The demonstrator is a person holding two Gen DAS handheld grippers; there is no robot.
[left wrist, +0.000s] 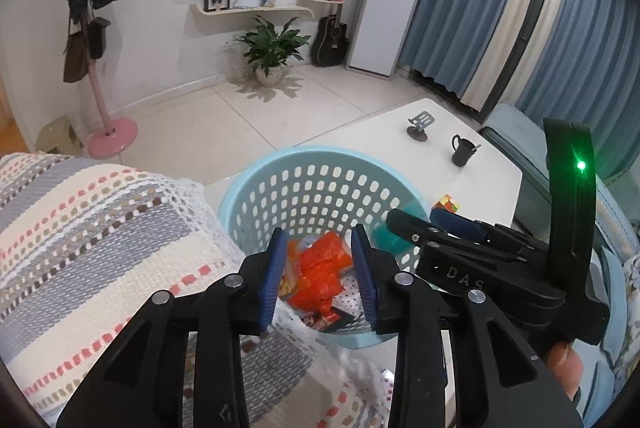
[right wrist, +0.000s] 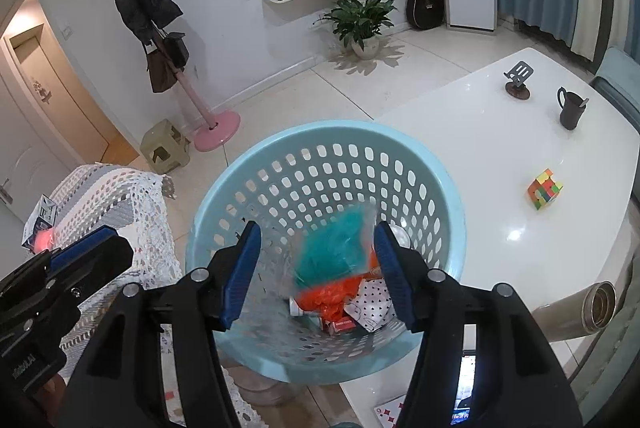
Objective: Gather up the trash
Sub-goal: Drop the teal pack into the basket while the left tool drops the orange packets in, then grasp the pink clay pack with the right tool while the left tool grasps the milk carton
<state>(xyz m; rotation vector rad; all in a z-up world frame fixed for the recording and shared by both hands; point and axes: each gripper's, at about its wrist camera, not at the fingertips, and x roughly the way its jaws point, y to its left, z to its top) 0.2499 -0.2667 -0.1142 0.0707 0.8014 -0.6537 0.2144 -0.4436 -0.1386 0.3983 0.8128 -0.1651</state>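
From my left wrist camera, my left gripper (left wrist: 320,276) hangs just above the near rim of the pale blue basket (left wrist: 256,188), pointing down into it so that anything let go lands inside. Its jaws are spread with nothing pinched; the crumpled orange wrapper (left wrist: 324,268) seen between them lies in the basket's bottom among other packets, apart from the pads. The basket is round, smooth plastic with rows of oval holes. To the basket's left sits a woven striped cover (left wrist: 92,236) with a lace edge. My right gripper (left wrist: 440,232) reaches over the basket's right rim.

From my right wrist camera, my right gripper (right wrist: 318,268) also aims down over the basket (right wrist: 452,196), its jaws parted. Between them is a teal plastic bag (right wrist: 340,248), thin, crinkly and blurred. I judge it loose and dropping rather than pinched, since neither pad seems to press it. Beneath it lie the orange wrapper (right wrist: 328,296) and a spotted paper piece (right wrist: 372,302). To the basket's right, on the glossy white table (right wrist: 480,132), rests a colourful puzzle cube (right wrist: 545,188).
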